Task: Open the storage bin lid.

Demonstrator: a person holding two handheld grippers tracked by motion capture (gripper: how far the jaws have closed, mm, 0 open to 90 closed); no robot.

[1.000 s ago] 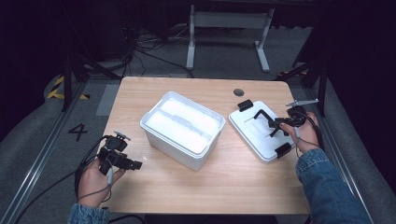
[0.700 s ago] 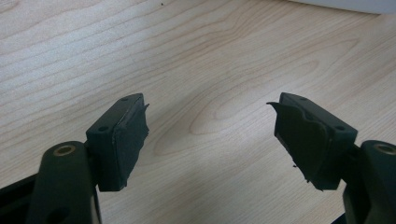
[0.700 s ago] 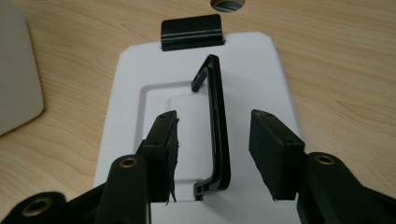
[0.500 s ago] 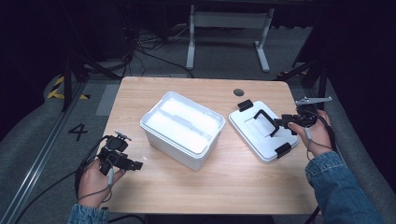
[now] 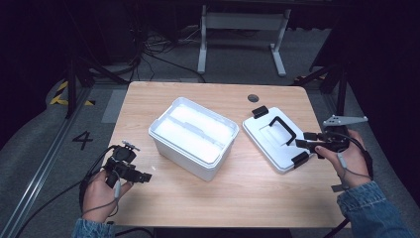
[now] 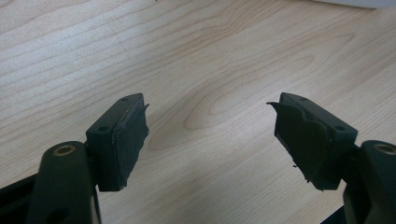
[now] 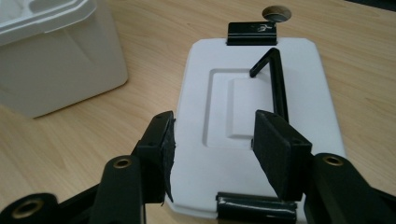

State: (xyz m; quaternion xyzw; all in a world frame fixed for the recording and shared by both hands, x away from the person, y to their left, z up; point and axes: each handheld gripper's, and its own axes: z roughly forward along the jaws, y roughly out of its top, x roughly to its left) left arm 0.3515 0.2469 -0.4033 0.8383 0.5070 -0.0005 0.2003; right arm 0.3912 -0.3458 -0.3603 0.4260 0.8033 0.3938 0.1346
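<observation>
A: Where was the lid [image 5: 277, 139]?
B: Flat on the desk [image 5: 237, 193], at three o'clock from the box [image 5: 193, 136].
A: How would it handle?
B: Probably light and stiff. Grab the black handle [image 7: 275, 79]. The right gripper [image 7: 212, 149] had just been opening, empty; the left gripper [image 6: 210, 135] was wide too.

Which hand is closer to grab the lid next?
Right. The right gripper, open, sits at the lid edge near its clip. The left gripper is across the table, beyond the box.

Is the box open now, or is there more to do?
Done: the white lid is off and lies flat on the table, right of the open white box. In hand: nothing; the right gripper has just been opening beside the lid, jaws empty. The left gripper is open over bare wood. What comes next isn't clear.
</observation>
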